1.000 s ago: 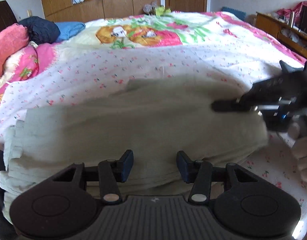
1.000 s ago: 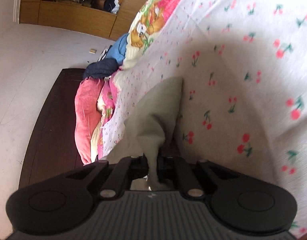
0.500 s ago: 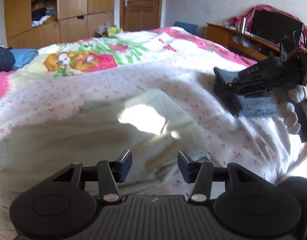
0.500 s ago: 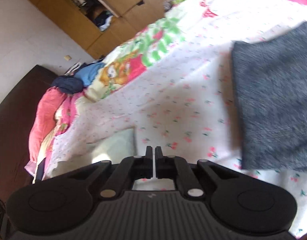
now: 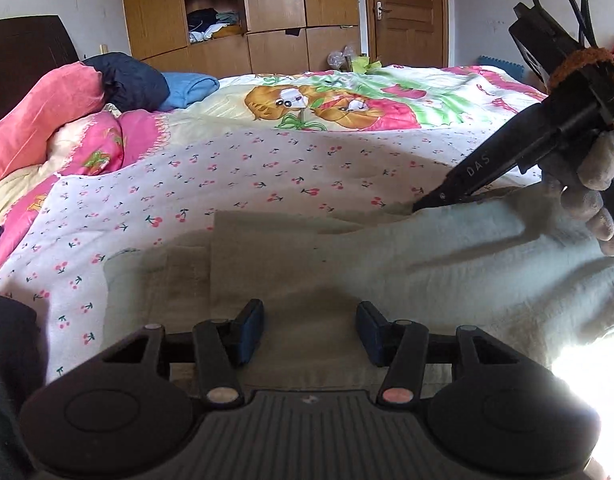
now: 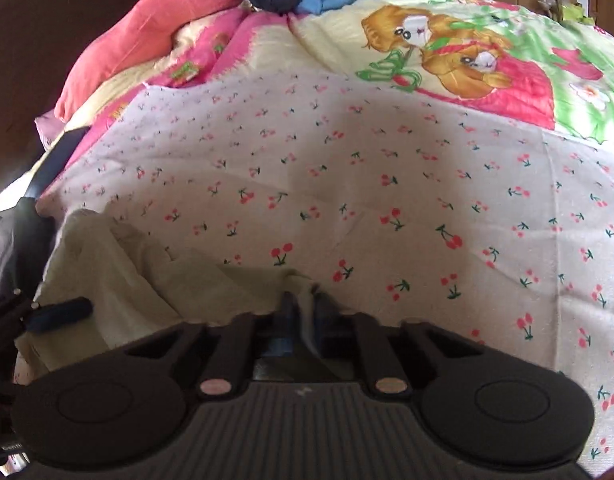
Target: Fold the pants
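Pale green pants (image 5: 387,264) lie folded on a cherry-print sheet (image 5: 247,168) on the bed. My left gripper (image 5: 310,332) hovers low over their near part, open, with nothing between its pads. In the left wrist view my right gripper (image 5: 421,205), held by a gloved hand (image 5: 587,184), points down at the pants' far edge. From the right wrist view that gripper (image 6: 303,312) is shut on a thin strip of the pale cloth, and the rest of the pants (image 6: 119,264) spreads to the left. One left fingertip (image 6: 63,312) shows over them there.
Pink pillows (image 5: 39,120), a navy bundle (image 5: 127,80) and a blue cloth (image 5: 187,86) lie by the dark headboard. A cartoon-bear quilt (image 5: 327,104) covers the far bed. Behind it stand a wardrobe (image 5: 267,0) and a door (image 5: 407,12). Dark fabric (image 5: 7,360) sits at the left edge.
Half a second ago my right gripper was shut on nothing, off to the right above a grey cloth. It has swung back and now pinches the pants' far edge. The left view panned back left.
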The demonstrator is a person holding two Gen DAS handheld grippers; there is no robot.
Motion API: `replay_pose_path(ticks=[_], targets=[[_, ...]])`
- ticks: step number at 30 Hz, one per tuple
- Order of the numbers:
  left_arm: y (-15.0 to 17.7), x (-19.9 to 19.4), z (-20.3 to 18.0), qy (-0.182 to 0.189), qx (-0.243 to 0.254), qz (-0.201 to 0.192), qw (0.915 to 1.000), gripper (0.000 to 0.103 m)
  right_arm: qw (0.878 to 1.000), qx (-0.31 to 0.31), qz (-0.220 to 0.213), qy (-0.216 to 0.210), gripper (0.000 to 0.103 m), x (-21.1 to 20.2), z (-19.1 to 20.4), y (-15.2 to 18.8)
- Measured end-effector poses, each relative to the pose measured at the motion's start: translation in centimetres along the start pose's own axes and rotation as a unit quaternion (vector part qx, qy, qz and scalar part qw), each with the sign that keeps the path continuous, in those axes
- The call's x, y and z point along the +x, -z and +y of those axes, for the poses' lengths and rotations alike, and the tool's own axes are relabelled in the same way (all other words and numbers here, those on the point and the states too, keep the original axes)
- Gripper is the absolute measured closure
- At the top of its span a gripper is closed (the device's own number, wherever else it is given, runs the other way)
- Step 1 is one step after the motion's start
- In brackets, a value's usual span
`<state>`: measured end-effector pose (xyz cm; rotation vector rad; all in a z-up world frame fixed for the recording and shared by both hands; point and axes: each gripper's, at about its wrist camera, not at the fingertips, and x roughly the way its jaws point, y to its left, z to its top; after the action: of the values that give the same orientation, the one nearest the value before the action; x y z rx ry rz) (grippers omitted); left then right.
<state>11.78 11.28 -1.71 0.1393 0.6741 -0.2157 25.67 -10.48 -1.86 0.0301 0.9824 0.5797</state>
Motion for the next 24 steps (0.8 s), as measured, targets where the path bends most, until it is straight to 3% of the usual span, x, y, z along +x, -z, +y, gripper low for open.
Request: replay_pose_path(ticks=[3, 7, 11, 14, 16, 18, 20, 21, 22, 24], targets=[[0.9, 0.1, 0.8, 0.006, -0.026, -0.007, 0.9996, 0.038, 0.999, 0.021, -0.029, 0.006, 0.101, -1.4, -0.3, 0.1], [1.7, 0.0, 0.4, -0.005, -0.032, -0.009, 0.9995, 0.038, 0.988, 0.141, -0.054, -0.015, 0.1, -1.1, -3.3, -1.1], [1.4, -1.0, 0.3, -0.016, -0.029, -0.009, 0.9994, 0.038, 0.992, 0.114, -0.044, 0.032, 0.097, 0.9, -1.9, -1.2], [1.2, -2.5, 1.1, -0.039, -0.016, -0.013, 0.999, 0.038, 0.987, 0.126, -0.088, 0.039, 0.093, -2.0, -1.4, -0.9], [1.7, -2.8, 2.5, -0.046, -0.04, 0.003, 0.9981, 0.038, 0.988, 0.077, -0.118, 0.061, 0.093, -4.2, 0.5, -0.5], [2.2, -3.6, 3.7, -0.032, -0.074, -0.002, 0.9967, 0.038, 0.992, 0.042, -0.117, 0.024, 0.092, -5.3, 2.3, -0.3], [2.6, -4.4, 4.2, -0.026, -0.095, -0.011, 0.9951, 0.038, 0.995, 0.028, -0.093, -0.039, 0.08, -5.2, 4.5, -0.4], [2.7, -4.6, 4.2, -0.03, -0.097, -0.014, 0.9948, 0.038, 0.994, 0.016, -0.076, -0.071, 0.065, -4.7, 5.8, -0.5], [2.9, -5.1, 4.2, -0.039, -0.097, -0.021, 0.9943, 0.038, 0.994, 0.001, -0.065, -0.09, 0.059, -4.1, 7.2, -0.5], [3.2, -5.7, 4.3, -0.043, -0.099, -0.03, 0.9937, 0.038, 0.994, -0.031, -0.048, -0.094, 0.059, -2.9, 9.9, -0.3]])
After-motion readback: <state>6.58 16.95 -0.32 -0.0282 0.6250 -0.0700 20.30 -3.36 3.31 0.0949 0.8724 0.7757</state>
